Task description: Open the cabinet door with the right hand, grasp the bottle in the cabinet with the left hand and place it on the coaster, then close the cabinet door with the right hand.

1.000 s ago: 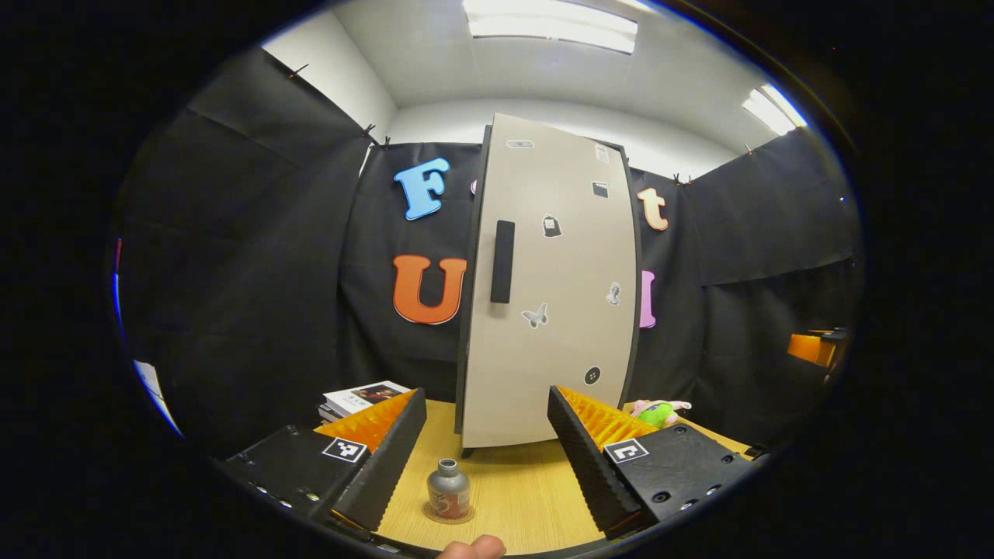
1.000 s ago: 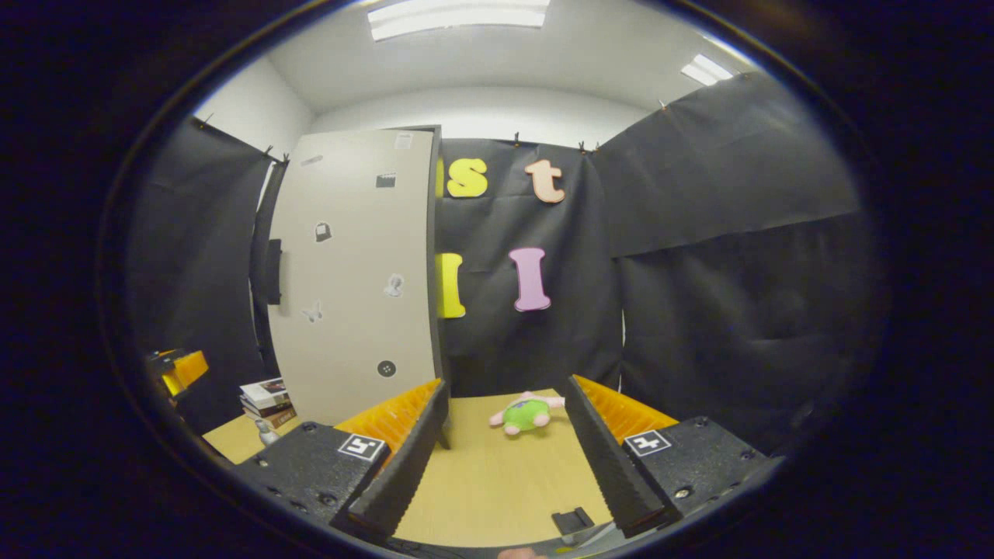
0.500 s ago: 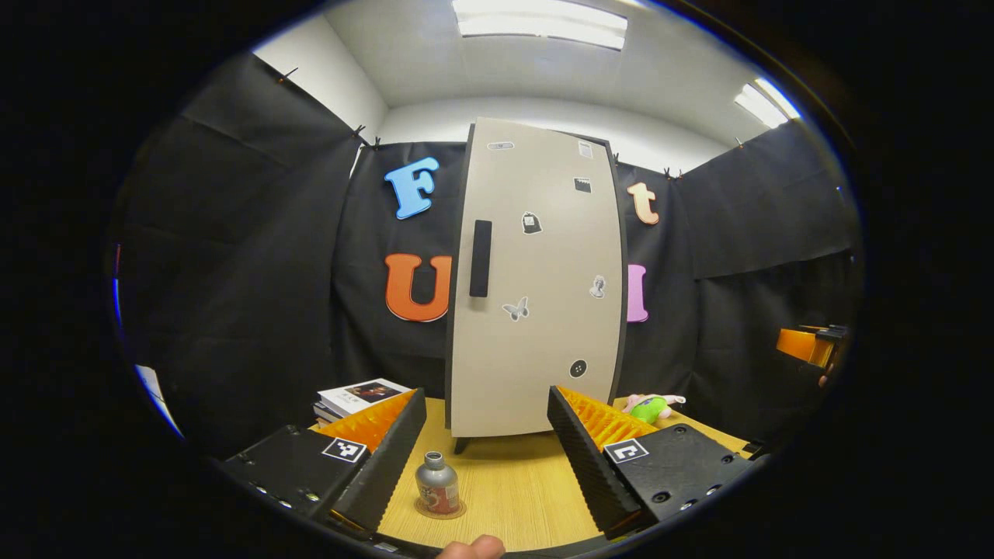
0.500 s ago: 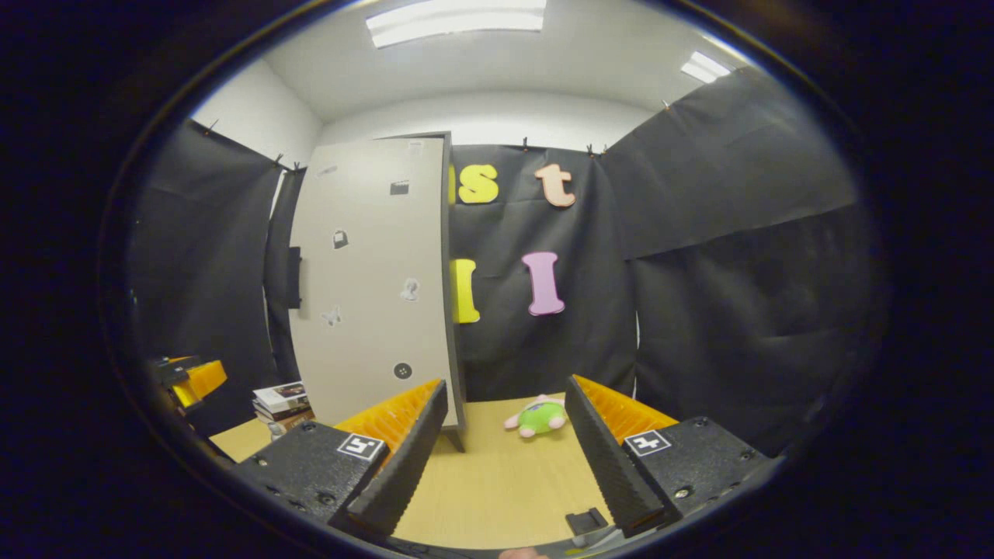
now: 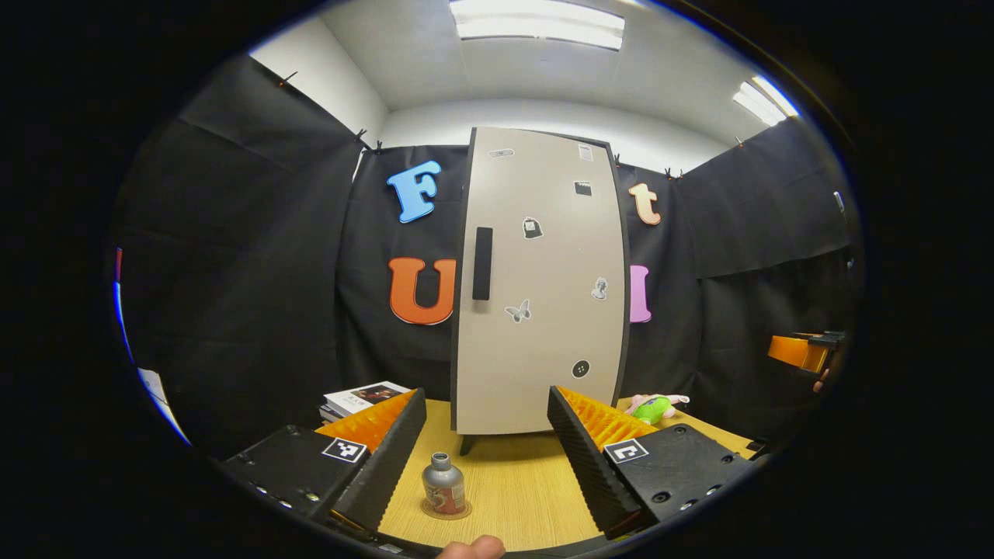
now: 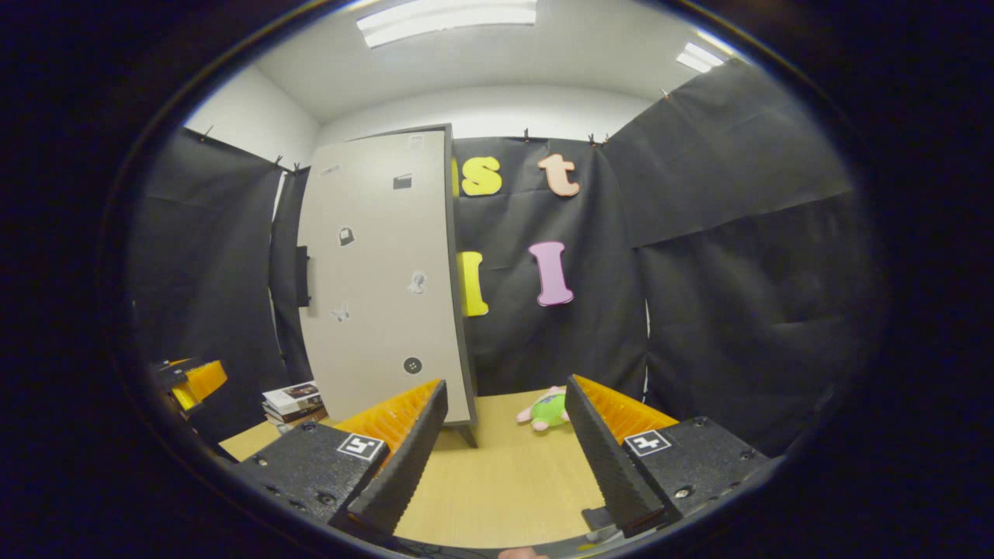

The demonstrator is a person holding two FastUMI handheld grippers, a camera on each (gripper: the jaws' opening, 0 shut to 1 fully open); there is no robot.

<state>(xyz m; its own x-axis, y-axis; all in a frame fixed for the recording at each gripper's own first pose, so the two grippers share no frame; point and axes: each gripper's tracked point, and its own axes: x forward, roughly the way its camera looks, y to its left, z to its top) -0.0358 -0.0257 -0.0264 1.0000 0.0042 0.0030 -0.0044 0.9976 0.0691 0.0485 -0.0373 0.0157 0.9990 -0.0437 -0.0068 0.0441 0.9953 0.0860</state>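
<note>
Left gripper view: the cabinet door is seen shut, so the cabinet's inside is hidden. The left gripper is held wide open with nothing in it; the bottle stands on the coaster on the table, between the fingers but apart from them. The stack of books is partly covered by a finger. In the right gripper view the right gripper is spread wide and empty, and the plush toy is partly cut off. Compared with a second ago, the cabinet is seen smaller and the bottle slightly higher.
</note>
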